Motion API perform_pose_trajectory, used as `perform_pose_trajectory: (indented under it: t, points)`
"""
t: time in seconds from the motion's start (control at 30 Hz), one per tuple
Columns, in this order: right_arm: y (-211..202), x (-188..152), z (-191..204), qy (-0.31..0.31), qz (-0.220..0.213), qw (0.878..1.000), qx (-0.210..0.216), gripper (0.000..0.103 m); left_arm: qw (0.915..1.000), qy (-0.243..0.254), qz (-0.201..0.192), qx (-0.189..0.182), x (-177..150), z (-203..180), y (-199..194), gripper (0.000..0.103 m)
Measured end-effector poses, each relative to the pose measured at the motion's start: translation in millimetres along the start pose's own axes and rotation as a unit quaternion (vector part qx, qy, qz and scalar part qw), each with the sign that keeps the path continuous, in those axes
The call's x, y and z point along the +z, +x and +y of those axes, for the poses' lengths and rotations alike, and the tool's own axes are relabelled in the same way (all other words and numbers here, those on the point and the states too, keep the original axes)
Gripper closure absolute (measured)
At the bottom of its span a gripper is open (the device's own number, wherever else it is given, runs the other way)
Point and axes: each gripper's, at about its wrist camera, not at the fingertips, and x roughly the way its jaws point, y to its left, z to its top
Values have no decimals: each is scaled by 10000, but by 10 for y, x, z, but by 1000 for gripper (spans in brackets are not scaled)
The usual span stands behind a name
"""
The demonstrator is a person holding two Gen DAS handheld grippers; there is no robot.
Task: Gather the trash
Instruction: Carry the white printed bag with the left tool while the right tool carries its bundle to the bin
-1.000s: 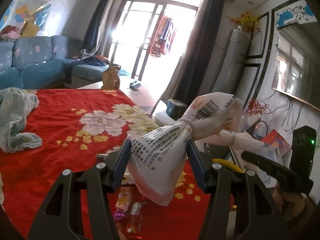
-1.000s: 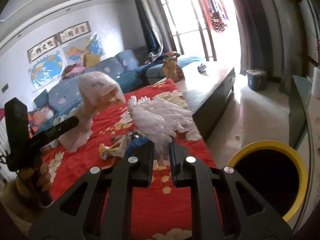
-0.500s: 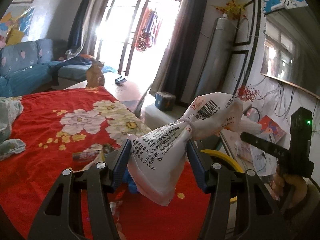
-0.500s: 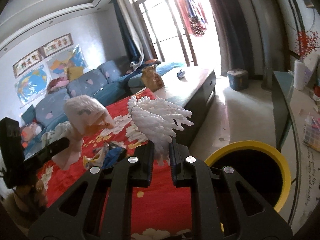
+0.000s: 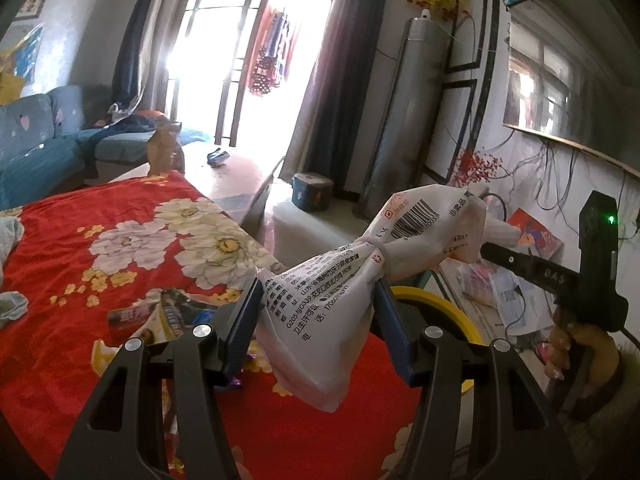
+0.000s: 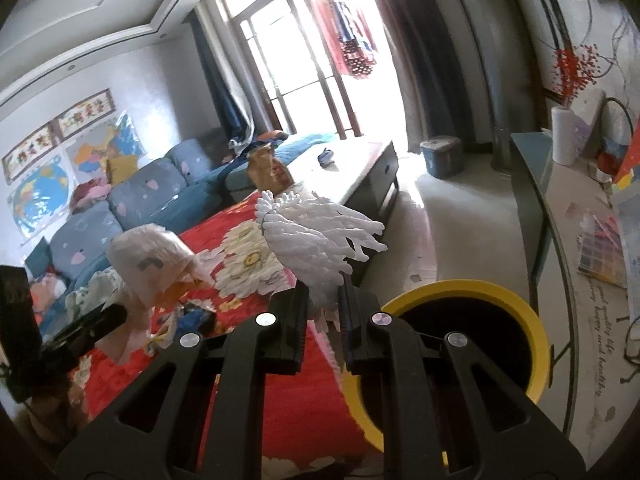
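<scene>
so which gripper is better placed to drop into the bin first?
Right, probably. The right gripper holds the white tuft beside the bin; the left gripper's bag hangs over the red cloth.

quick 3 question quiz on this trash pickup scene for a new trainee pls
1. True or false: the left gripper holds a tied white printed bag.
2. What does the right gripper hold: A) white foam netting, B) a bottle, C) nothing?
3. What colour is the rim of the bin beside the red floral cloth?

Key: 1 true; 2 A; 3 yellow.
</scene>
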Motion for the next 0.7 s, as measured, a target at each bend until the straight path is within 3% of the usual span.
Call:
perform_pose_trajectory:
  t: [0.7]
  points:
    - [-1, 7, -360, 289, 36, 9978, -603, 94, 9981, 394, 352, -305, -139, -419, 350, 48]
